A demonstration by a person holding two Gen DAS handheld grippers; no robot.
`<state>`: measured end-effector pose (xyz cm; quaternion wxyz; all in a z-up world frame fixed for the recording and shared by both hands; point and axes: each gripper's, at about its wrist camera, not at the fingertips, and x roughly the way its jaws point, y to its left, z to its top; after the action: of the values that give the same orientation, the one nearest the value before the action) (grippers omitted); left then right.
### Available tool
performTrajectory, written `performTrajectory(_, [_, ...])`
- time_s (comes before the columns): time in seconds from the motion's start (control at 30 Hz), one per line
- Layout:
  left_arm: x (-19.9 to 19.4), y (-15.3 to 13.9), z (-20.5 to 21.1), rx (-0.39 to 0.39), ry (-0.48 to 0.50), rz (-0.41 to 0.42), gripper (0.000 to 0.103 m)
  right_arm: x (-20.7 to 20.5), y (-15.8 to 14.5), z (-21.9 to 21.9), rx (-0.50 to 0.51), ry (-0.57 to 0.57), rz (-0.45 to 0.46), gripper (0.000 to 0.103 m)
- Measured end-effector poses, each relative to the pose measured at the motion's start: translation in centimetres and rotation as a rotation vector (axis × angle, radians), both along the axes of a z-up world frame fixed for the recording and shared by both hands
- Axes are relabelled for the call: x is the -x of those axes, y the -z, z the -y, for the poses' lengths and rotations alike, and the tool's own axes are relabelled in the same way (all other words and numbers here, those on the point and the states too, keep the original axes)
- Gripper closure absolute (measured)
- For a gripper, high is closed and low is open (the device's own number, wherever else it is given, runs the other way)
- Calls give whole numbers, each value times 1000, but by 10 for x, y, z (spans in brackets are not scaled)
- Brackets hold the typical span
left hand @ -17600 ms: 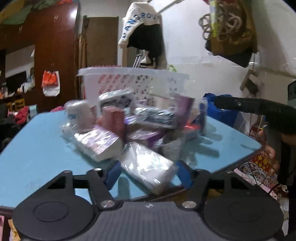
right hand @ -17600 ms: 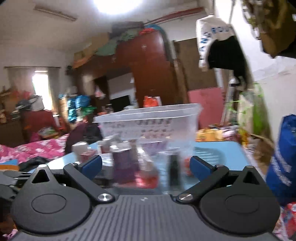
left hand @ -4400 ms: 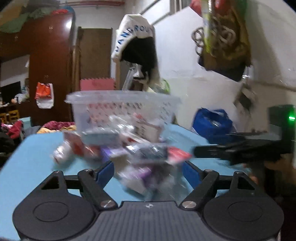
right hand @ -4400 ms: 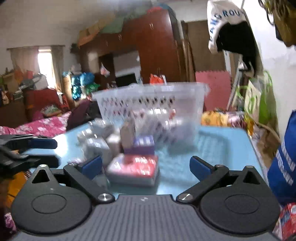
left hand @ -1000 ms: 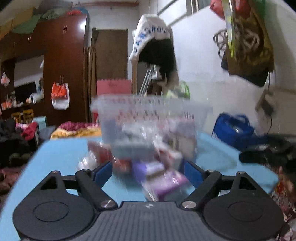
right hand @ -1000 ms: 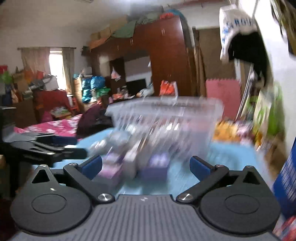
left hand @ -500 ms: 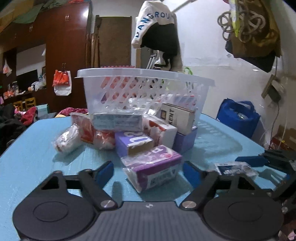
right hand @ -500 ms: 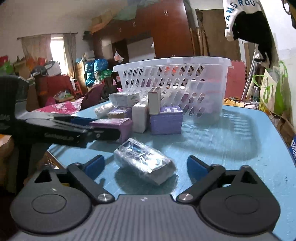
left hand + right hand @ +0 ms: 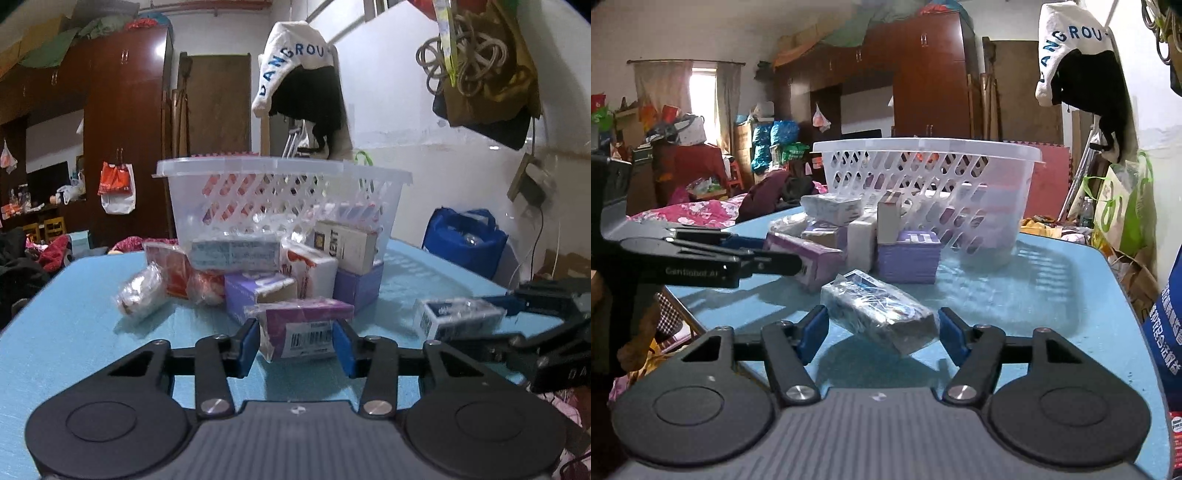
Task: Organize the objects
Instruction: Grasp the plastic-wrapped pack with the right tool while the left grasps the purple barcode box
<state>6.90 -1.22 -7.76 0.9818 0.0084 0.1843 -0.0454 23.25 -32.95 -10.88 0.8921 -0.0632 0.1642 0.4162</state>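
Note:
My left gripper (image 9: 295, 341) is shut on a purple wrapped box (image 9: 304, 326) on the blue table (image 9: 74, 332). My right gripper (image 9: 882, 328) is shut on a blue-and-white wrapped pack (image 9: 879, 310), which also shows in the left wrist view (image 9: 456, 319). A white lattice basket (image 9: 284, 199) stands behind a pile of boxes (image 9: 258, 266), and shows in the right wrist view too (image 9: 931, 177). The left gripper appears at the left of the right wrist view (image 9: 701, 264).
A wrapped roll (image 9: 142, 291) lies left of the pile. A purple box (image 9: 908, 256) and a tall white box (image 9: 862, 240) stand before the basket. A blue bag (image 9: 465, 240) sits past the table's right edge. Wardrobes and clutter fill the room behind.
Both grippers have closed from wide open: the left onto the purple box, the right onto the wrapped pack. Both have moved slightly forward.

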Motion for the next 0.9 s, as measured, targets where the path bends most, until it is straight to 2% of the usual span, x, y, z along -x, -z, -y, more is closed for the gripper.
performTrajectory(0.13, [-4, 6, 4, -15, 1, -12, 52, -2, -1, 1, -8, 2, -2, 35])
performTrajectory(0.27, [-10, 7, 7, 23, 16, -20, 31, -5, -1, 3, -15, 9, -5, 35])
performTrajectory(0.3, [-12, 8, 10, 13, 11, -24, 30, -6, -1, 3, -18, 11, -7, 35])
performTrajectory(0.47, [-20, 13, 23, -32, -38, -37, 30, -8, 1, 6, -26, 14, -15, 35])
performTrajectory(0.53, [-19, 14, 24, -41, -54, -26, 36, -9, 1, 7, -31, 16, -19, 35])
performTrajectory(0.7, [-5, 8, 14, -27, -73, 39, 37, -8, 0, 11, -37, 21, -14, 35])
performTrajectory(0.9, [10, -9, 2, 0, -51, 86, 37, -8, -8, 14, -45, 31, 3, 35])
